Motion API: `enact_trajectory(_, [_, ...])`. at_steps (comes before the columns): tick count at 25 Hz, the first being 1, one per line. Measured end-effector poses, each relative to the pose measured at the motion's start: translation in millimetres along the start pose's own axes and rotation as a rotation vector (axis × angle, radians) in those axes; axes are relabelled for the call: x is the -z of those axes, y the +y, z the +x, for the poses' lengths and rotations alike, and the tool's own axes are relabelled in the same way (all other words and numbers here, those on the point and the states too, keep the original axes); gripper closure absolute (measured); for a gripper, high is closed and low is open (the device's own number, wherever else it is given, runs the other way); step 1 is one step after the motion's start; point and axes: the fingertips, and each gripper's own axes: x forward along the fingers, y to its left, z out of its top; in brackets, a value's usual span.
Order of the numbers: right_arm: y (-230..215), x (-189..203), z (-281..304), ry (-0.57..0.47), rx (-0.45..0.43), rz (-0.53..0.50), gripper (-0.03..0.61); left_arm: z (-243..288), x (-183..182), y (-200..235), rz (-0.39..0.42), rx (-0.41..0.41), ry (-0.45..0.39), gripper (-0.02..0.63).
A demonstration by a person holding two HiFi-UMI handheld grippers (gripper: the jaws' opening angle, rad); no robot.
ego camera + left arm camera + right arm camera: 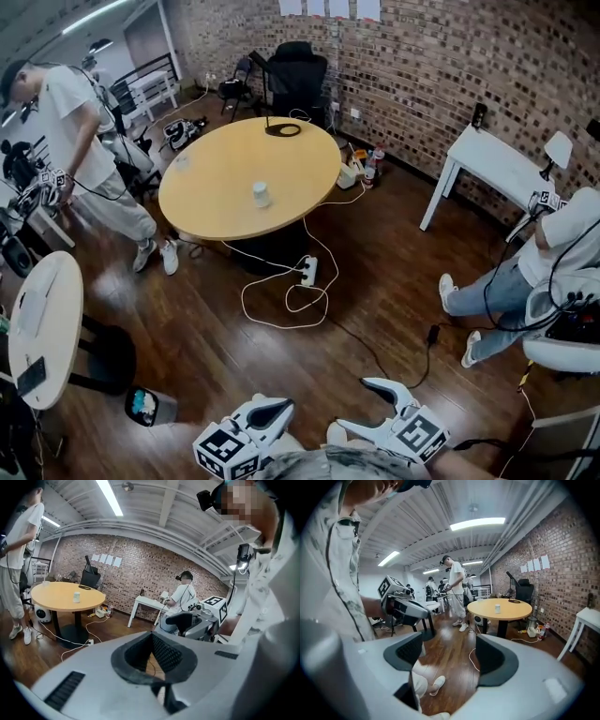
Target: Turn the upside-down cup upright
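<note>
Standing on the round wooden surface (216,187) at upper centre of the head view: one white cup (261,194), well apart from both claws. Lower edge, left of centre: left claw (281,405), tips closed together, holding nothing. Lower edge, right of it: right claw (352,403), jaws apart, only wooden floor (454,667) between them.

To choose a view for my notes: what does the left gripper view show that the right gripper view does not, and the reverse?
Only the left gripper view: a seated person. Only the right gripper view: more people far at the back. Both: the round table with the cup on it, a standing person beside it, and the brick wall.
</note>
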Motion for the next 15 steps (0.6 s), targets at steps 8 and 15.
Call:
enact_trajectory(8, [15.3,13.3,-49.0,-0.062,0.011,-0.008,0.232,8.3,-1.2,-58.2,0.076,0.020,-0.012,0.607])
enact_trajectory(15, [20.8,28.1,-70.9,-0.070,-0.001,-0.018,0.238,19.5,1.4,-95.1,0.103,0.033,0.001,0.607])
